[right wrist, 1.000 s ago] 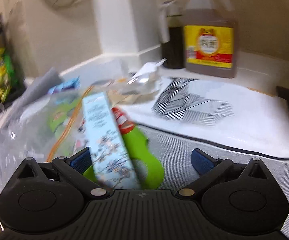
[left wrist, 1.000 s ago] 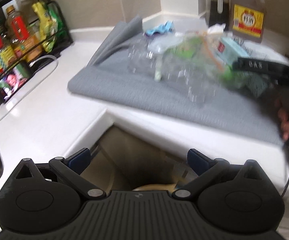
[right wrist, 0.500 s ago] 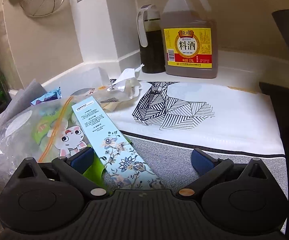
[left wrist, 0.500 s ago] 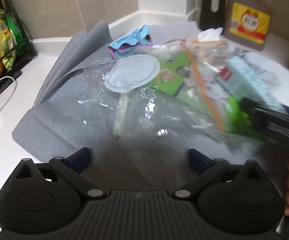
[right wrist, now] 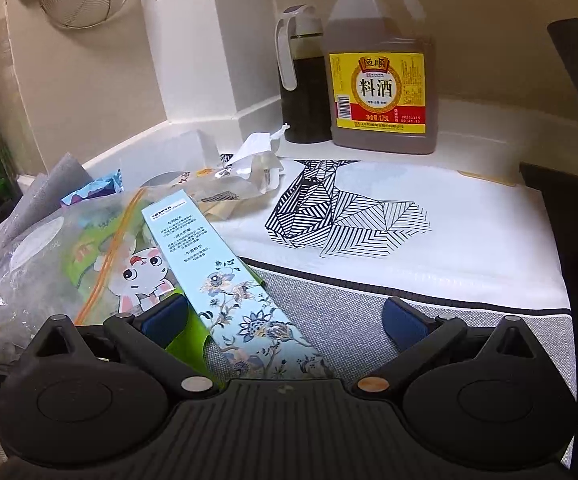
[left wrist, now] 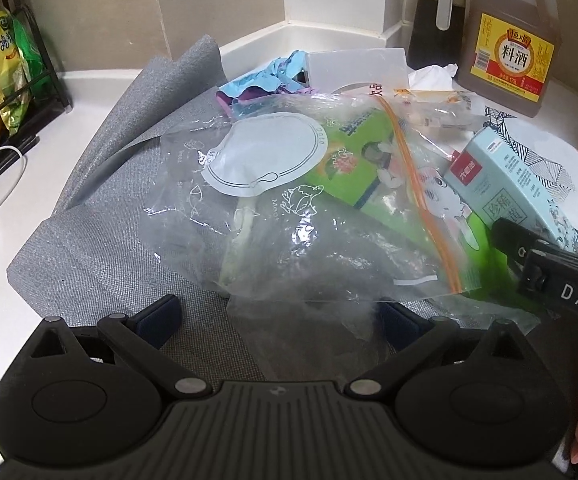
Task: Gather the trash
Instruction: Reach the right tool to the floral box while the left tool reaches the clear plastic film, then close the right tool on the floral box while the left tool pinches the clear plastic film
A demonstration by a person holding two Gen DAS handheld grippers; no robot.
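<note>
A pile of trash lies on a grey mat point(left wrist: 101, 264). On top is a clear zip bag point(left wrist: 289, 216) with an orange strip, over a green snack packet point(left wrist: 353, 168). My left gripper point(left wrist: 279, 318) is open, and the bag's near edge lies between its fingers. A light blue floral box point(right wrist: 225, 276) leans on the green packet point(right wrist: 141, 276) and runs between the open fingers of my right gripper point(right wrist: 285, 318). That same box point(left wrist: 505, 184) shows at the right of the left wrist view, with the right gripper's body just below it.
Behind the pile are a blue wrapper point(left wrist: 265, 76), a translucent white box point(left wrist: 353, 68), a crumpled wrapper point(right wrist: 233, 188) and tissue point(left wrist: 433, 74). A cooking wine jug point(right wrist: 381, 72) and dark dispenser point(right wrist: 301, 80) stand by the wall. A white patterned mat point(right wrist: 469, 236) lies right; a rack point(left wrist: 5, 92) stands left.
My left gripper moved from over an opening at the counter's edge forward to the trash pile. The right gripper shifted only slightly, and the blue box now lies between its fingers.
</note>
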